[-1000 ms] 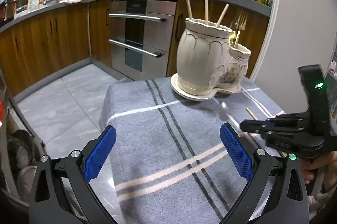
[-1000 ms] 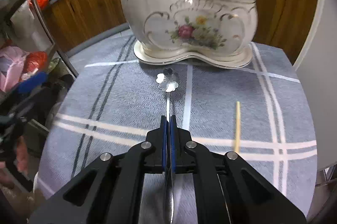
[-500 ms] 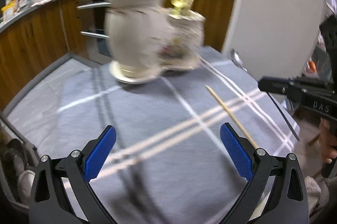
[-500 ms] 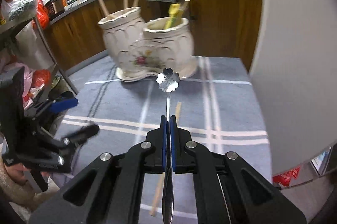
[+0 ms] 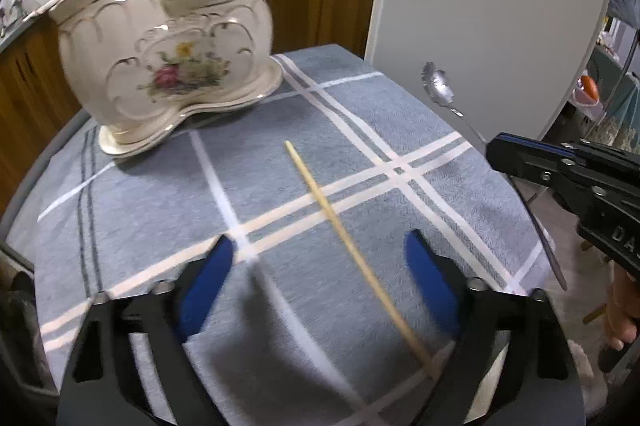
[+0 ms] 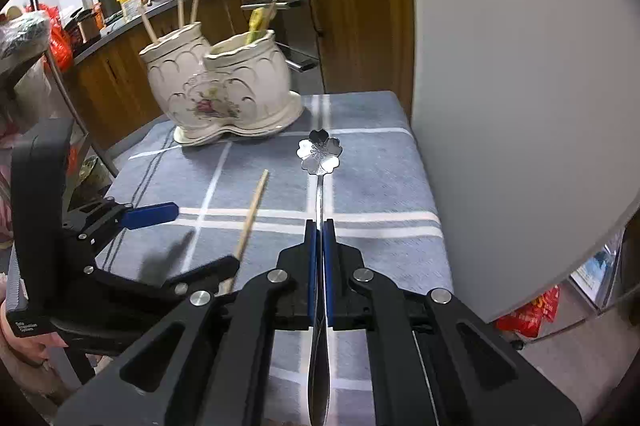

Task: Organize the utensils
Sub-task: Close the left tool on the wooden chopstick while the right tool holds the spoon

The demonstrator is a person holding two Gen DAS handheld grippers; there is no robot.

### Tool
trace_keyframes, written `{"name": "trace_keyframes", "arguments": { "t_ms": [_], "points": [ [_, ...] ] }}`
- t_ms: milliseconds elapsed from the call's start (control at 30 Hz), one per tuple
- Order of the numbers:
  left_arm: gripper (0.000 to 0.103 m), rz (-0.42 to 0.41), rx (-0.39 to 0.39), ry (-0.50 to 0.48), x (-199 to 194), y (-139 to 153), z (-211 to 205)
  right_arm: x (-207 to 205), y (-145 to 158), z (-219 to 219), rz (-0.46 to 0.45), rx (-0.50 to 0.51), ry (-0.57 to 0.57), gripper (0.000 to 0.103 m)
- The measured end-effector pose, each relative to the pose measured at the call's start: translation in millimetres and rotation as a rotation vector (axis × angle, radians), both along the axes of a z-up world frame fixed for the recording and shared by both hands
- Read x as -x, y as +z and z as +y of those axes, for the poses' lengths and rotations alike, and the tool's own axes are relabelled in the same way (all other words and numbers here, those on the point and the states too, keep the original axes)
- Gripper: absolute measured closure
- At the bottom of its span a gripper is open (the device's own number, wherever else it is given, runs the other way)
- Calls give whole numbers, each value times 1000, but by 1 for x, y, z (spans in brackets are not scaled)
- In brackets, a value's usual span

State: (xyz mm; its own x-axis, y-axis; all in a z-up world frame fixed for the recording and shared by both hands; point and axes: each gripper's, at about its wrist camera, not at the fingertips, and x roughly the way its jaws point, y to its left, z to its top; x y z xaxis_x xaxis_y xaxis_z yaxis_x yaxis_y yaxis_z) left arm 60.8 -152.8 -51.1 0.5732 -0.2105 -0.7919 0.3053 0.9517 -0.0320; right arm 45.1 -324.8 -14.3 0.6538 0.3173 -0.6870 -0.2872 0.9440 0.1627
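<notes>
With your right gripper clamped on the spoon, lower the wide-open left gripper squarely astride the chopstick lying near the holder, and close at its middle.

One ceramic holder, one loose chopstick, one spoon.
</notes>
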Motion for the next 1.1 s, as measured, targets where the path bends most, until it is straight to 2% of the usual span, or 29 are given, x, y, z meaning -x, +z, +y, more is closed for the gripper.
{"name": "trace_keyframes", "arguments": {
  "t_ms": [100, 133, 200, 267, 333, 467, 633, 833, 967, 1000, 1067, 1100],
  "points": [
    [40, 20, -32, -5, -3, -8, -11, 2, -2, -7, 4, -9, -6, 100],
    [50, 23, -47, -4, -5, -10, -12, 2, -2, -9, 5, -13, -7, 100],
    [57, -2, -91, -4, -3, -12, -16, 4, -2, -11, 1, -17, -7, 100],
    [83, 2, -92, -19, -3, -10, -16, 5, -2, -13, -2, -25, -8, 100],
    [92, 9, -89, -32, -2, -8, -12, 5, -2, -13, 0, -34, -4, 100],
    [98, 37, -71, -40, 2, -3, 6, 4, -5, -7, 1, -39, 18, 100],
    [98, 56, -73, -47, 16, 5, 31, 4, -11, 6, 20, -43, 55, 100],
    [98, 87, -119, -38, 26, 6, 60, 5, -13, 20, 26, -37, 86, 100],
    [97, 117, -110, -30, 28, 4, 71, 6, -13, 25, 30, -29, 95, 100],
    [95, 124, -105, -26, 28, 3, 73, 7, -13, 26, 31, -27, 96, 100],
    [78, 132, -89, -16, 26, 0, 75, 6, -14, 27, 34, -25, 96, 100],
    [75, 134, -76, -13, 26, 0, 76, 5, -14, 28, 35, -25, 96, 100]
  ]
}}
